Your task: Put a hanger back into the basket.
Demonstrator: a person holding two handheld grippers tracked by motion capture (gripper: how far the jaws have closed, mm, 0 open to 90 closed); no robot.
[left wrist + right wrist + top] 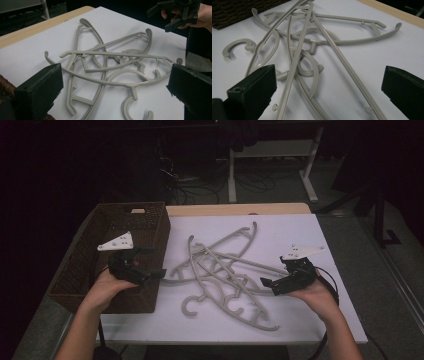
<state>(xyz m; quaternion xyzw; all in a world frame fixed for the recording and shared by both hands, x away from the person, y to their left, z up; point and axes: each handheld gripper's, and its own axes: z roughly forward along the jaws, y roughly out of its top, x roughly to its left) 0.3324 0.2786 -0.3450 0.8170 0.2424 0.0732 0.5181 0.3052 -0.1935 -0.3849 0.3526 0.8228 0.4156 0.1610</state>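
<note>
A tangled pile of several grey plastic hangers (pixel 225 270) lies in the middle of the white table top (pixel 300 230). My left gripper (pixel 152 262) hovers at the right wall of a brown wicker basket (pixel 130 207), open, its jaws pointing at the pile. My right gripper (pixel 275 270) is held just right of the pile, open and facing it. In the left gripper view the hangers (pixel 107 62) spread beyond the wide-apart jaws of the left gripper (pixel 115 75), with the right gripper (pixel 175 12) at the far top right. The right gripper (pixel 329 85) holds nothing above the hangers (pixel 312 45).
The basket (pixel 237 10) stands at the table's left side, and its inside looks dark. A wooden strip (pixel 240 209) runs along the table's far edge. Table legs and cables sit on the dark floor behind. Bare white surface lies right of the pile.
</note>
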